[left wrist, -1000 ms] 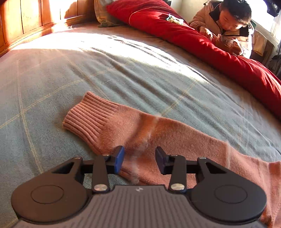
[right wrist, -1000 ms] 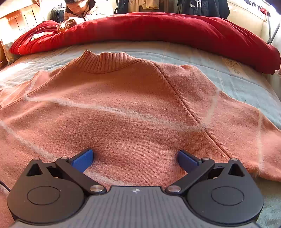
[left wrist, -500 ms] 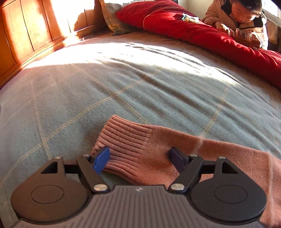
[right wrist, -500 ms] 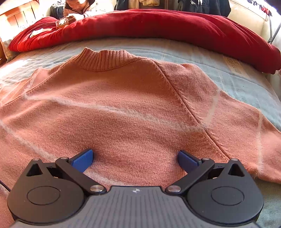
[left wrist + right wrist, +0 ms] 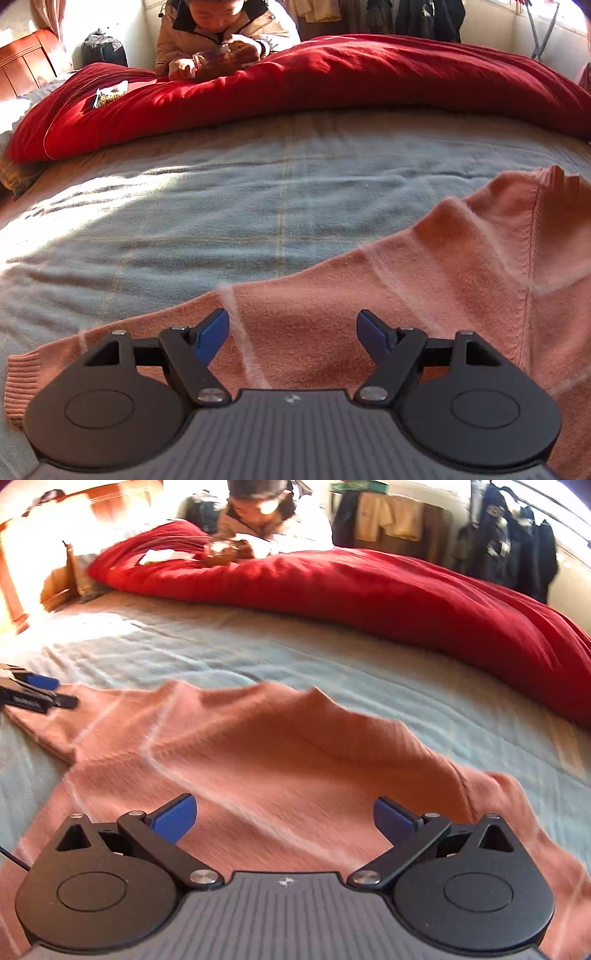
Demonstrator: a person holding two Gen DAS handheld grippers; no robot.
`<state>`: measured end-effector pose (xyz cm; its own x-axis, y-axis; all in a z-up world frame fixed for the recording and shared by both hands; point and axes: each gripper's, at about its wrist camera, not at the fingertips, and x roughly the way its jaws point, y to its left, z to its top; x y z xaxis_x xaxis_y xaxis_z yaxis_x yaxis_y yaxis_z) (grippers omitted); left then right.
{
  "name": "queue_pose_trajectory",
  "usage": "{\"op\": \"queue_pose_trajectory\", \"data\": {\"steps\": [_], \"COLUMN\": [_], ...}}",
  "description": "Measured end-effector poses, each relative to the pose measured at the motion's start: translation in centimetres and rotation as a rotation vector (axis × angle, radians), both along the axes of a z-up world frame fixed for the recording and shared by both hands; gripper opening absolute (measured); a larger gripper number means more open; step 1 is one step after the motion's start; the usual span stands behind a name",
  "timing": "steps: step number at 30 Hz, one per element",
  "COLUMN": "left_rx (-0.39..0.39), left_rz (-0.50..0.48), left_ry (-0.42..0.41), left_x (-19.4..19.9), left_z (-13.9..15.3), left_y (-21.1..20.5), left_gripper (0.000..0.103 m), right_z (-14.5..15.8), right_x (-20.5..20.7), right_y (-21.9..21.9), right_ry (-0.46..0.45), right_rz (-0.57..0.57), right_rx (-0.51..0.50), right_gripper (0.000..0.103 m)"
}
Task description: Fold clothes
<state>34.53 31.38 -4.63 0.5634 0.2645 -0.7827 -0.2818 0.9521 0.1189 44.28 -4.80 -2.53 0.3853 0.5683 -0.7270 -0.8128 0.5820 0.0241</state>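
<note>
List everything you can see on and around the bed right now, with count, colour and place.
Knitted pink sweater: one, pink with pale stripes, spread on the bed, sleeve reaching left.
Checked bedspread: one, grey-blue, covering the bed.
Red quilt: one, red, bunched along the far edge.
Wooden headboard: one, orange-brown, far left.
Hanging clothes: several, mostly dark, far wall.
Person in tan jacket: one, leaning on the quilt.
Left hand-held gripper: black, blue pads, open above the sleeve.
Right hand-held gripper: black, blue pads, open above the sweater body.
</note>
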Motion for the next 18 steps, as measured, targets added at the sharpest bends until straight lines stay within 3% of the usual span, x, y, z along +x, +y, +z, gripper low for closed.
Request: {"op": "queue_pose_trajectory", "data": {"steps": [1,4,6,9,13,15,17,18], "left_rx": [0.013,-0.064,-0.108,-0.144,-0.162,-0.144,-0.133,-0.121], "left_rz": [0.015,0.160,0.221,0.262,0.242,0.247,0.318,0.333], "left_ry": [0.029,-0.001,-0.015,-0.026,-0.168,-0.138,-0.075,-0.087], "left_x": [-0.2,-3.4,-5.6,-6.8,-6.9,-6.3,-6.1,-6.6], "left_z": [-0.8,-1.6,-1.6,-0.5,1.0,0.0,-1.4,-1.5], "left_y": [0.1,3.1,4.9,6.1,7.9,9.2,10.4,10.7], "left_gripper": [0.079,0.089,0.090,0.088,0.088,0.088,0.087,0.088], "right_z": [0.2,0.1,-0.2,-1.1,-2.5,-3.8,-5.5,-6.0], "right_x": [0.0,-0.1,-0.5,-0.4,-1.5,-2.0,-2.0,-1.8], "right_y": [1.6,6.4,9.0,12.3,15.7,17.4,18.9,19.4], "right_ry": [-0.001,0.011,0.017,0.077,0.148,0.162,0.152,0.125], "right_rz": [0.044,0.160,0.218,0.262,0.352,0.367,0.342,0.327], "right_rx": [0.009,0.005,0.001,-0.011,0.006,-0.024,-0.058,-0.059], "right_gripper": [0.103,0.103,0.103,0.103,0.103,0.103,0.103,0.103]}}
